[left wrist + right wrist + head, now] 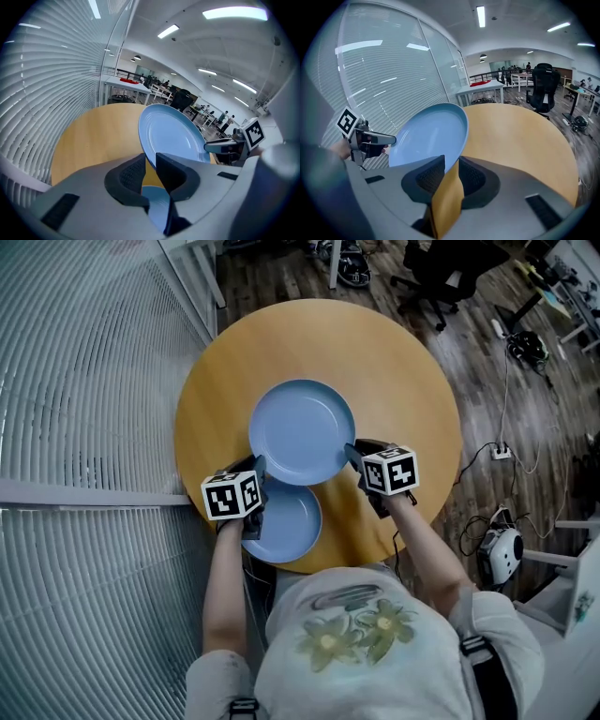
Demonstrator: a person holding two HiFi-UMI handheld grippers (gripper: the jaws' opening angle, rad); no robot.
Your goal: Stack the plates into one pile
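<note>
Wooden table (403, 390) shows the stacking unfinished, I judge: the raised plate (300, 432) hangs above the table's middle, the lower plate (291, 526) lies at the table's near edge, and the left gripper (257, 472) and right gripper (354, 455), jaws narrowly parted, each clamp the raised plate's rim.

The round honey-coloured wooden bench (403, 381) has a smooth, satin top that takes a dull shine from the ceiling lights. Over the bench, the raised round pale-blue plate (302, 430) is smooth with a soft sheen; whether it is ceramic or plastic cannot be told. The second round pale-blue plate (292, 526), lying on the bench, has the same finish. The left hand-held gripper (149, 169) and right hand-held gripper (450, 169) have matt grey plastic shells and black, finely ribbed pads (130, 172). Beside the bench, the floor (487, 343) looks like dark wood planks.
</note>
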